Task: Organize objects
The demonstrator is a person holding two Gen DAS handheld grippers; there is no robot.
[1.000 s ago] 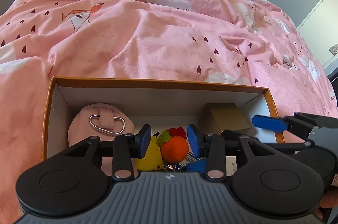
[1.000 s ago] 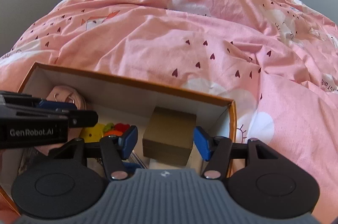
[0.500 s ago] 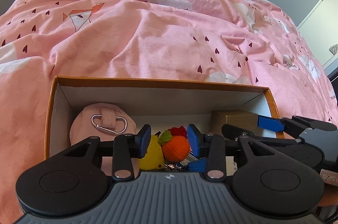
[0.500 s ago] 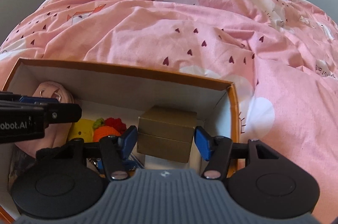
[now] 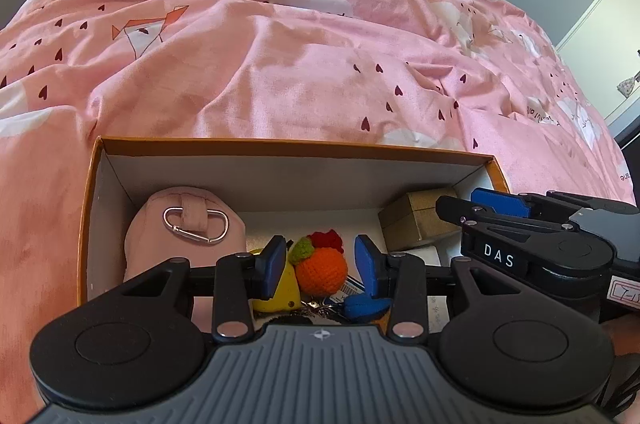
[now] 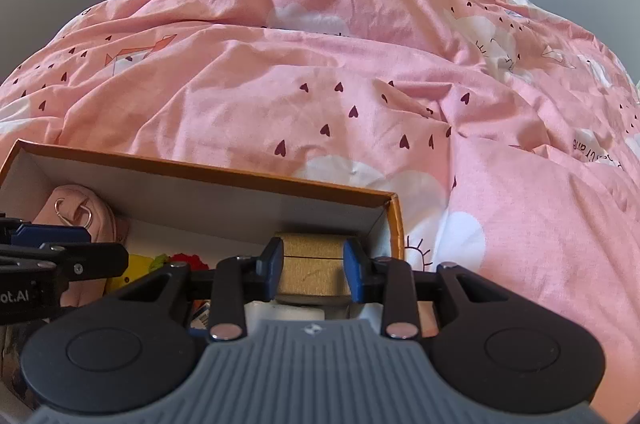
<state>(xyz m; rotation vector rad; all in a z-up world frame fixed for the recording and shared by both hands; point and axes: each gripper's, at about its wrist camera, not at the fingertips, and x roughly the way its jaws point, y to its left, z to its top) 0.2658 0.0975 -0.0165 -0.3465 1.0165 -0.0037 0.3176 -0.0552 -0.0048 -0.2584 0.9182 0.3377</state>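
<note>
At shoebox (image 6: 208, 170) right end | right gripper (image 6: 313, 266) just closed, clamping kraft gift box (image 6: 312, 264) | likely light, crushable; hold flat sides | left gripper (image 5: 321, 266) apart

Both wrist fisheyes sit close above the orange-rimmed box (image 5: 92, 216), angled steeply down toward the pink duvet (image 6: 360, 64), sharing box interior, left view leftward.

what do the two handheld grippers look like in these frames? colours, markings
Both match: left gripper and right gripper have black linkage arms with silver pivot pins, round black housings, a ribbed grey body bearing a small cross mark, and blue pads on the jaws. The right gripper's side carries a white "DAS" label; the left's reads "ot.AI".
</note>
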